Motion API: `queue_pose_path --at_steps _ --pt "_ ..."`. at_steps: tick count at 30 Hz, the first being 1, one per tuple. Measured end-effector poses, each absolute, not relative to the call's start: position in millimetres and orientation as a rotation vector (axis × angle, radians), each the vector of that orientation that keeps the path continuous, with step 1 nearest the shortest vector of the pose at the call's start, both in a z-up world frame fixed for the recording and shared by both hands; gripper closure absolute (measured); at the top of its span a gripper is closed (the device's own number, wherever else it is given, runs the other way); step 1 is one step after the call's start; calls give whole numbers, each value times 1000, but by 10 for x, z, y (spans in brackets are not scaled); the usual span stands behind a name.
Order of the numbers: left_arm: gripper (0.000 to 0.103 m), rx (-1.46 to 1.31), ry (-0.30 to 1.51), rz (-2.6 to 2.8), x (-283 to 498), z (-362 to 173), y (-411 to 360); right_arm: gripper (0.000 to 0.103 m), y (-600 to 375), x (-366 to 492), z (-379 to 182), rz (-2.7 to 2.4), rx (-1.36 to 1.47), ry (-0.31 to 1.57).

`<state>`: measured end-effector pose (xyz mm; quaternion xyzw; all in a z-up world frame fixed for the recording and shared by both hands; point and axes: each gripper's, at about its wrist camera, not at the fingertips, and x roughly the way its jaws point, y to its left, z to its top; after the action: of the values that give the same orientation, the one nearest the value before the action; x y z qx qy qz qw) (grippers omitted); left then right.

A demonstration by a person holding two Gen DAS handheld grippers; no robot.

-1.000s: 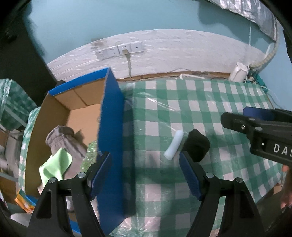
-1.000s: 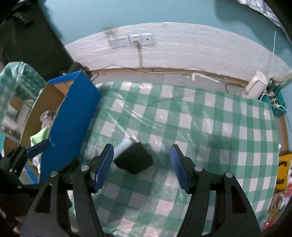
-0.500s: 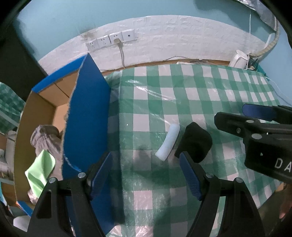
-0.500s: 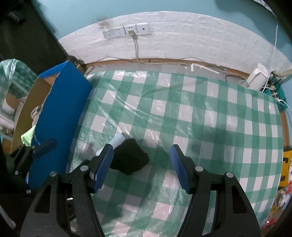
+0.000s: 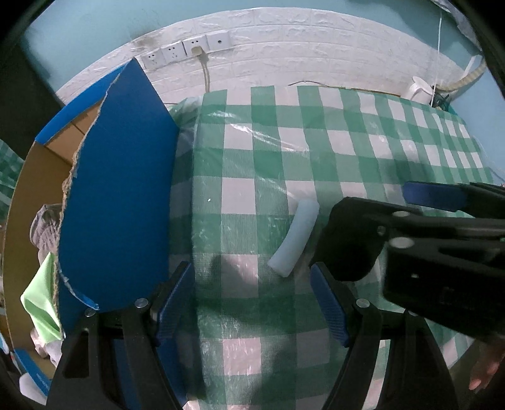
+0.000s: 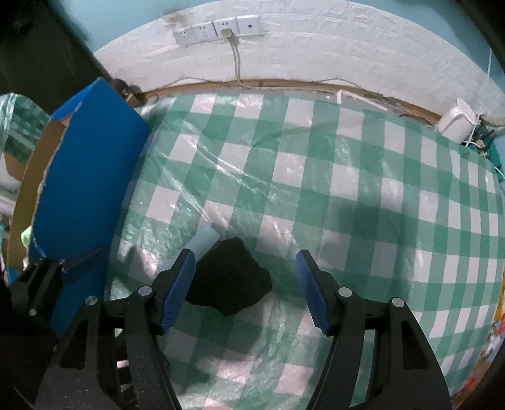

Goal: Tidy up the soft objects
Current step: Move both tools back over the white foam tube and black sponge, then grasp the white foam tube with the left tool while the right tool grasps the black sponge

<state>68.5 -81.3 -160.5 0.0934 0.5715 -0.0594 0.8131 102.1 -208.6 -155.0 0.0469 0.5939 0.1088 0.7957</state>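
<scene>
A white foam tube (image 5: pixel 295 238) lies on the green checked tablecloth (image 5: pixel 252 157), with a black soft lump (image 6: pixel 230 282) right beside it. My left gripper (image 5: pixel 252 299) is open and empty, just short of the tube. My right gripper (image 6: pixel 244 287) is open, its jaws on either side of the black lump, which sits close to the left finger. In the left wrist view the right gripper (image 5: pixel 410 220) hides most of the lump. In the right wrist view only the tube's far end (image 6: pixel 205 238) shows.
A blue cardboard box (image 5: pixel 116 195) stands open at the table's left edge, holding a grey cloth (image 5: pixel 44 220) and a light green cloth (image 5: pixel 39 299). A white wall with sockets (image 6: pixel 217 30) lies behind. A white appliance (image 6: pixel 456 120) stands at the far right.
Both grippers have moved forward and lower toward the tube and lump, which now look larger. The left gripper shifted right, away from the box. Both stay open.
</scene>
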Motion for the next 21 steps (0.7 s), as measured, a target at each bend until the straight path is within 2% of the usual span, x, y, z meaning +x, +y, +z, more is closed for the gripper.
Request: queue_pose_path --at_steps 12,21 --pt "26 179 1254 -121 742 -1702 -751 34 -2018 1065 -1783 237 73 1323" --pt "26 174 1269 -123 793 -1740 -816 33 -2347 1041 -1824 146 37 1341"
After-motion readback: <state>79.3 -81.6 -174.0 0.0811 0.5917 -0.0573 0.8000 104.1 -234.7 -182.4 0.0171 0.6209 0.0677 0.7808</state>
